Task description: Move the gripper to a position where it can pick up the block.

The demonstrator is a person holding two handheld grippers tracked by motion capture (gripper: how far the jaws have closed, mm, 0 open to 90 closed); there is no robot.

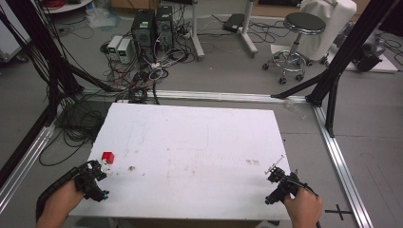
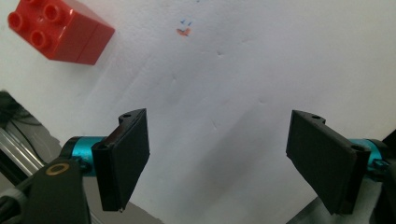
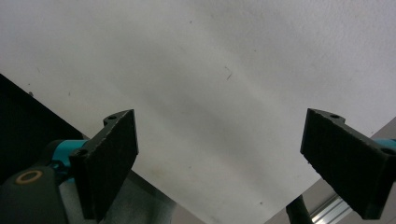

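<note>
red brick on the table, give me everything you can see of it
The red brick is a glossy, plastic-looking block with four round studs on top and a seam down its side, as if two pieces were joined. It sits flat, studs up, near the left edge of the white table, just ahead of the open left gripper, untouched.

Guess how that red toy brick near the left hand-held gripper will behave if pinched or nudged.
The red brick looks like hard moulded plastic, so probably stiff and light. Its flat glossy sides may slip a little against the pads. Sitting squat and flat on the white table, it should slide rather than roll or tip.
</note>
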